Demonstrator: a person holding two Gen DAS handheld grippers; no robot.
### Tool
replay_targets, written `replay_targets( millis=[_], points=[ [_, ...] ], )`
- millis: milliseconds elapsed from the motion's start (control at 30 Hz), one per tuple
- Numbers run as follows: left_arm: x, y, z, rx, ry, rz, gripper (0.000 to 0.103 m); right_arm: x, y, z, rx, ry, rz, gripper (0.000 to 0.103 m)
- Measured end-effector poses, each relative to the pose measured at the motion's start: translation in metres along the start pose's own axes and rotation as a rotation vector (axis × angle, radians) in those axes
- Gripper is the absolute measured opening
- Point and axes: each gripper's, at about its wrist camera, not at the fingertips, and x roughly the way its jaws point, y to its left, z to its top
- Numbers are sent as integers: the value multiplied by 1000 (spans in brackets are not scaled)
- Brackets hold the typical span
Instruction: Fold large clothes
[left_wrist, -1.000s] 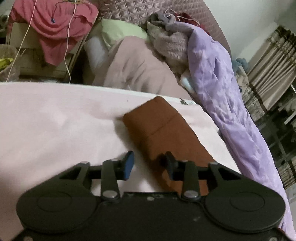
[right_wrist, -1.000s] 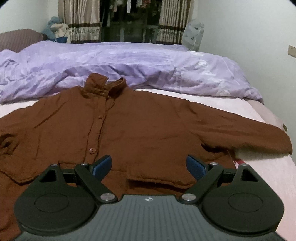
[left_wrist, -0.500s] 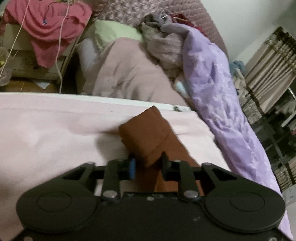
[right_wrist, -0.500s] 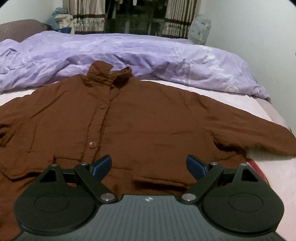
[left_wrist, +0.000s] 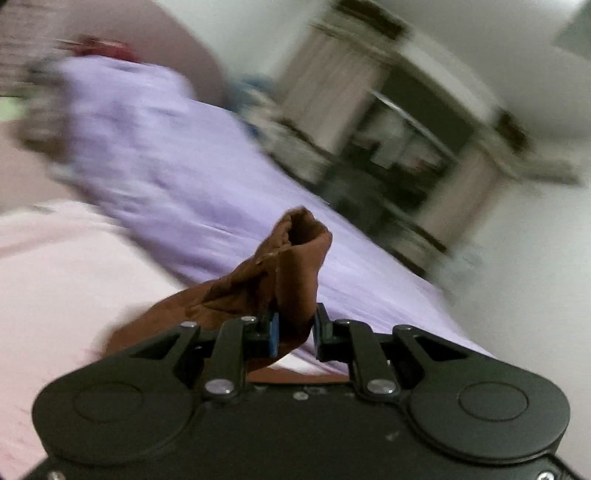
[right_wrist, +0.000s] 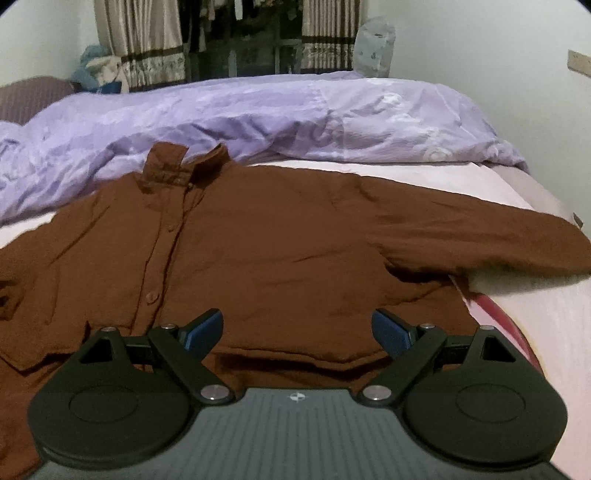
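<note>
Left wrist view is heavily smeared, yet the left gripper (left_wrist: 293, 334) can be made out closed narrowly on the cuff end of a brown woven shirt sleeve (left_wrist: 295, 266), whose open mouth stands up beyond the blue pads (left_wrist: 273, 334). Behind it a crumpled lilac quilt (left_wrist: 177, 173) runs across the far side of the pale pink bedsheet (left_wrist: 55, 277).

In the right wrist view the brown button-front shirt (right_wrist: 266, 258) is seen spread flat, face up, on the near part of the bed, collar (right_wrist: 177, 166) toward the far side and touching the quilt's edge. Its right-hand sleeve (right_wrist: 480, 236) is laid out toward the right edge of the mattress. The right gripper (right_wrist: 297, 332) is held above the hem with its jaws wide apart and nothing between them.

Several risks can be judged from here. Only a small bite of cuff appears to be pinched, though the blur makes this uncertain; a brisk carry could let the fabric slip free. If the sleeve is pulled too far or too fast across the body, the unpinned shirt may be dragged and rucked, since the hem is not yet held down. The lifted cuff could also be snagged on the quilt's folds at the far side.
</note>
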Motion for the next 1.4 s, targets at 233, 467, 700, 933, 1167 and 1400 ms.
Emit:
replay_targets(
  millis=[233,467,700,933,1167,1400],
  points=[
    [62,-134,-107,136,195,-203,88,-6,-22,0,38,-4,51,103],
    [73,-124,-145,276,267,-147,91,8,-33,8,81,26,275,82],
    [57,-38,-103,205,199,83,91,79,-13,34,279,137,546,69],
    [49,22,-100,98,223,73,91,145,19,49,418,179,563,62],
    [47,19,-105,104,257,33,91,116,21,52,403,93,615,10],
    [61,28,-128,182,328,111,91,135,13,35,367,152,512,12]
  ],
)
